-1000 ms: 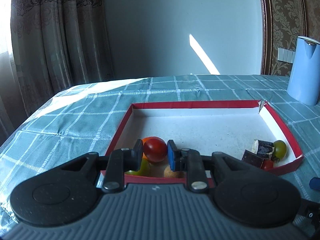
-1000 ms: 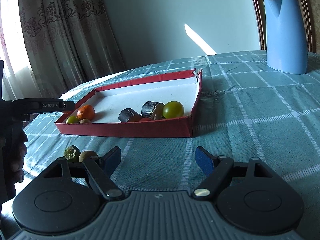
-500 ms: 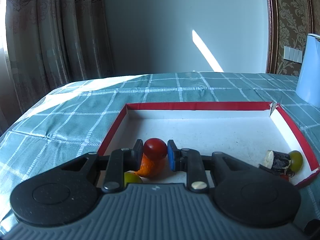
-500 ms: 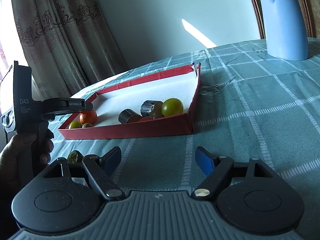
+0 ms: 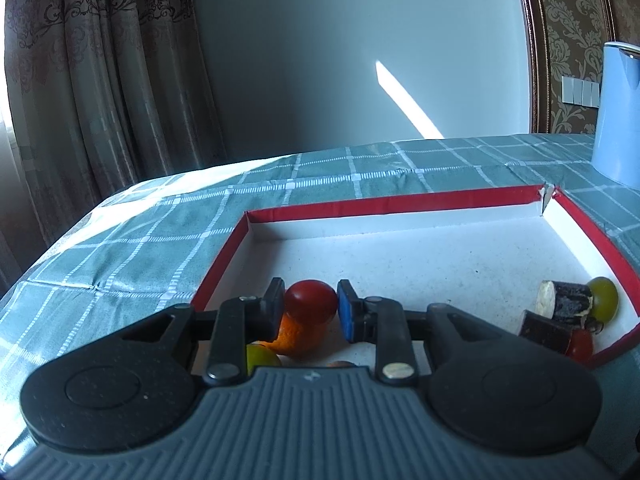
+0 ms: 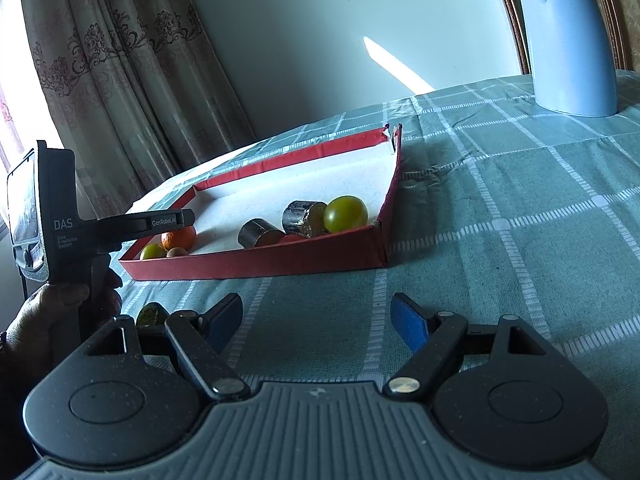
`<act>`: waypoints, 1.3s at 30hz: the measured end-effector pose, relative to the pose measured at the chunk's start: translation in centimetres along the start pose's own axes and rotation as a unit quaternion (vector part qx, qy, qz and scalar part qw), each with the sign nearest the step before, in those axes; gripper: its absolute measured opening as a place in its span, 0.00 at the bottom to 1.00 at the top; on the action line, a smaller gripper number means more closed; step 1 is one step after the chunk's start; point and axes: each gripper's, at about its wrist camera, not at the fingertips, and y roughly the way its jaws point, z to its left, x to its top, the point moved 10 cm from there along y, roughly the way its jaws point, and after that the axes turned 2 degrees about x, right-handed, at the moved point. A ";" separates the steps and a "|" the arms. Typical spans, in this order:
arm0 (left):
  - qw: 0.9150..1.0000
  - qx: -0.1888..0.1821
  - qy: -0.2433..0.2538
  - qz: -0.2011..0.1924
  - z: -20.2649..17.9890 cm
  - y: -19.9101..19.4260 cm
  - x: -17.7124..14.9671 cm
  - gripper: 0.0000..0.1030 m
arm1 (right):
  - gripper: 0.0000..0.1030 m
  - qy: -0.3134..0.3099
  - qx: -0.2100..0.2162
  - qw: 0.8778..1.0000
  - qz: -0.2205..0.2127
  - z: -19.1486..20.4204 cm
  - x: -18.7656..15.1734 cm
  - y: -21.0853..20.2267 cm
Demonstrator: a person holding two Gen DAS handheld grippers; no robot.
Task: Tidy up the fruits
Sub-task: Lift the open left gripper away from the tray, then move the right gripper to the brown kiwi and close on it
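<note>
Pads of the left gripper [image 5: 311,309] bracket a red tomato [image 5: 312,306] with the jaws just beginning to part, the fruit poised above an orange [image 5: 294,336] and a green fruit [image 5: 260,357] in the near-left corner of the red-rimmed tray [image 5: 400,202]. To the right, the right gripper [image 6: 318,316] hangs wide open and empty over the checked tablecloth [image 6: 500,200], near the tray's front wall. At the tray's near-right corner lie 2 dark cylindrical pieces [image 5: 564,305] and a green tomato [image 5: 606,298]; a blue kettle [image 6: 568,36] stands far right.

Left gripper [image 5: 311,307], centre frame, jaws opening around a red tomato [image 5: 311,302]; right gripper [image 6: 316,320], lower centre, spread wide, holding nothing.
</note>
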 end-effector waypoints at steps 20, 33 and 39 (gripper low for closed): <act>0.999 0.009 -0.041 -0.024 3.4 -5.5 -1.3 0.77 | 0.79 0.011 0.004 1.000 -0.001 -0.2 0.0 0.0; 0.994 0.054 -0.091 0.003 10.5 -7.8 -6.0 0.97 | 0.79 -0.049 0.013 0.999 -0.003 1.9 -0.2 -0.3; 0.993 0.048 -0.109 0.017 11.0 -7.4 -6.7 0.98 | 0.79 -0.144 0.032 0.989 0.010 6.6 -1.6 -0.2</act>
